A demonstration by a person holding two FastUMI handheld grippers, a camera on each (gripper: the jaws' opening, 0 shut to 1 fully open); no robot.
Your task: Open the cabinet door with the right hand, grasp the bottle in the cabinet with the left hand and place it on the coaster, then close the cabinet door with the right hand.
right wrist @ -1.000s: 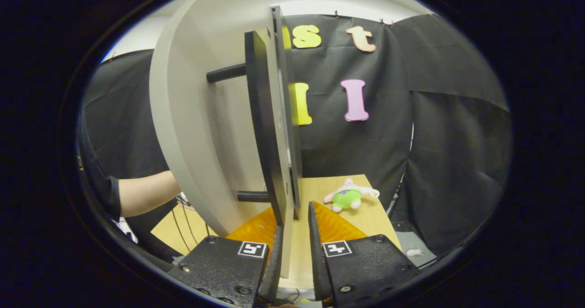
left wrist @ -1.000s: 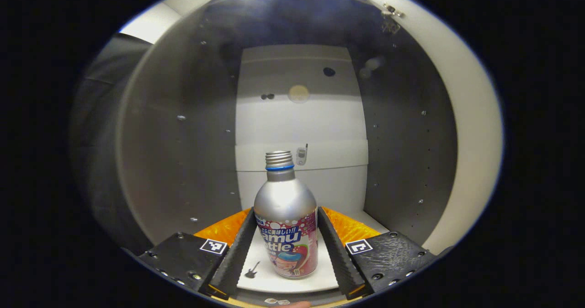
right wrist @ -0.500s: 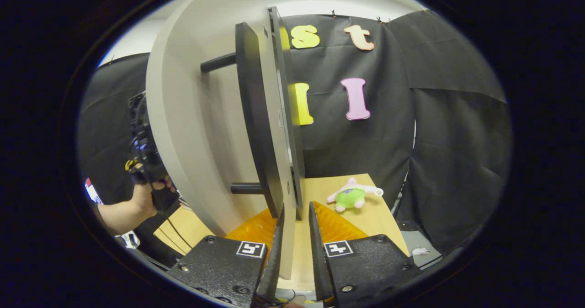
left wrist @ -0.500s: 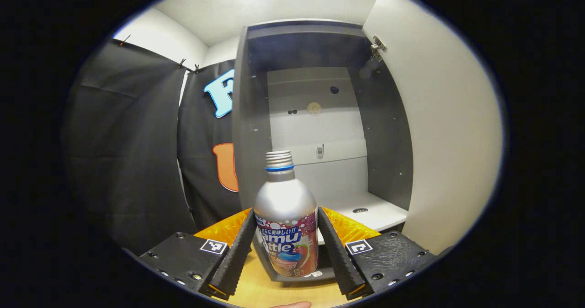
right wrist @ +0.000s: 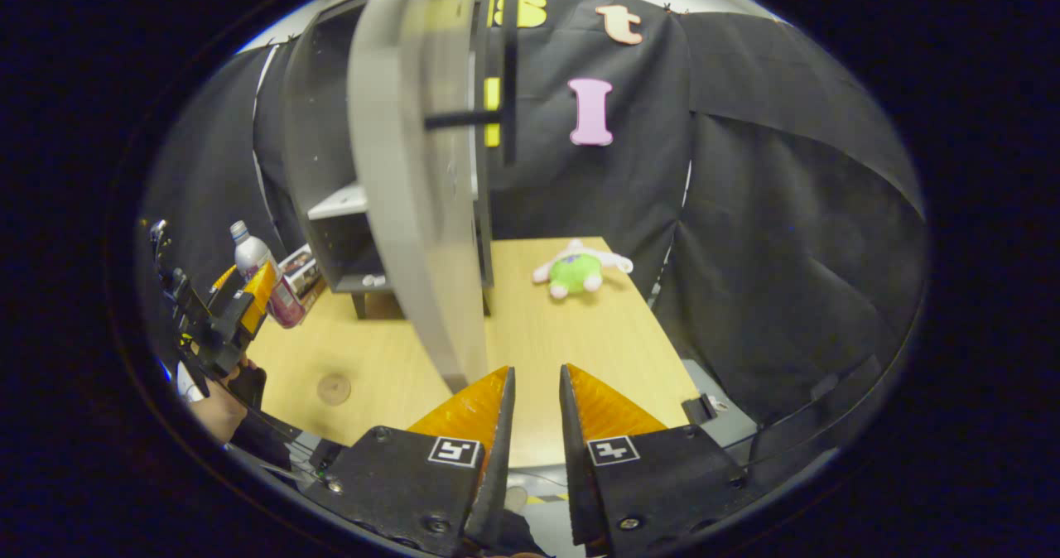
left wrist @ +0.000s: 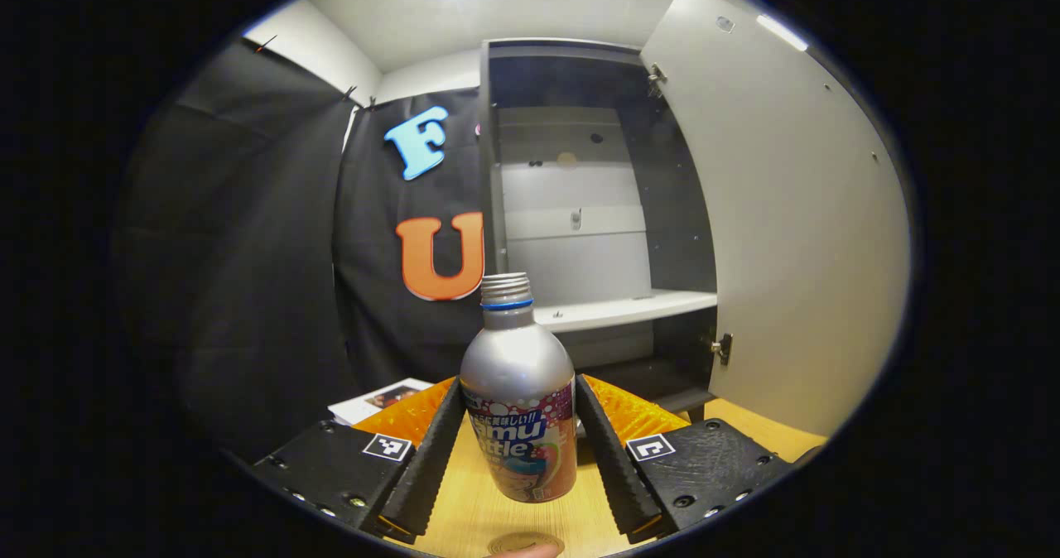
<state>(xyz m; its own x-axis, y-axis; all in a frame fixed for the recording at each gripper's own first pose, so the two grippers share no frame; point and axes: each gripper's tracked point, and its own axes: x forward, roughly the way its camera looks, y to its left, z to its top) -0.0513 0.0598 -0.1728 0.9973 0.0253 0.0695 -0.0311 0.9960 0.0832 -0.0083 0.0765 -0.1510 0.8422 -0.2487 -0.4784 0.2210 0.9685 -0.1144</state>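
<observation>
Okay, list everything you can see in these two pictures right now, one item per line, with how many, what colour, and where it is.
bottle: one, silver with a pink label, held above the table between the left hand-held gripper's fingers
cabinet: one, dark grey with a pale back panel, standing on the table
cabinet door: one, pale grey, swung open
coaster: one, round, tan, flat on the table in front of the cabinet
plush toy: one, green and white, on the table's far side
booklet: one, white, on the table beside the cabinet
table: one, light wood
left hand-held gripper: one, shut on the bottle
right hand-held gripper: one, fingers close together, gripping nothing
hand: one, holding the left hand-held gripper
</observation>
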